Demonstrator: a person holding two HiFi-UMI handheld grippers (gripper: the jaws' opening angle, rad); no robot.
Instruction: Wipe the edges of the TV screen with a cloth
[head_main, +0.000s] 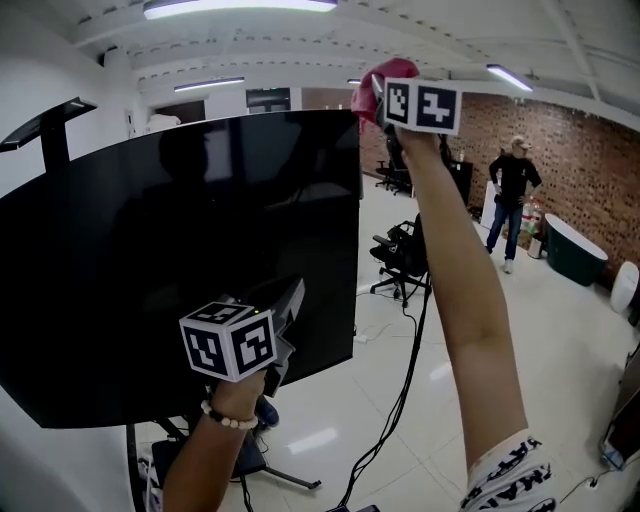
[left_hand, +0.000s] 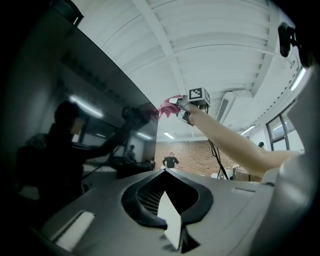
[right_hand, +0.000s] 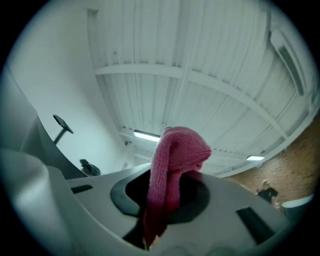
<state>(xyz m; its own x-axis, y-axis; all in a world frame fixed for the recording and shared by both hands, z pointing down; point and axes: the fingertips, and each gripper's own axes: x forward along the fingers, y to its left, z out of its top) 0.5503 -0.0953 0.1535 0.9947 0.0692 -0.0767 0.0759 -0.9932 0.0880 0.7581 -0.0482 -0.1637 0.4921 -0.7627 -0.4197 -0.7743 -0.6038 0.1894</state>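
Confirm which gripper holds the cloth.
The right gripper, raised at the TV's top corner, jaws shut on the pink cloth. The left gripper sits low by the TV, jaws shut, empty.

R gripper (head_main: 374, 96) raised, L gripper (head_main: 295, 296) low, shut

1 person (head_main: 514, 190) in dark top, jeans, cap, standing by brick wall (head_main: 590, 150) at far right. Dark tub (head_main: 572, 252) with pale rim just right of person, on floor (head_main: 560, 340). Black office chair (head_main: 398, 258) on castors mid-room; more chairs (head_main: 392, 172) behind. Black cables (head_main: 398, 400) trailing over glossy white floor. Strip lights (head_main: 238, 7) lit on white ribbed ceiling (head_main: 330, 45). Black flat plate on pole (head_main: 42, 125) at left edge.
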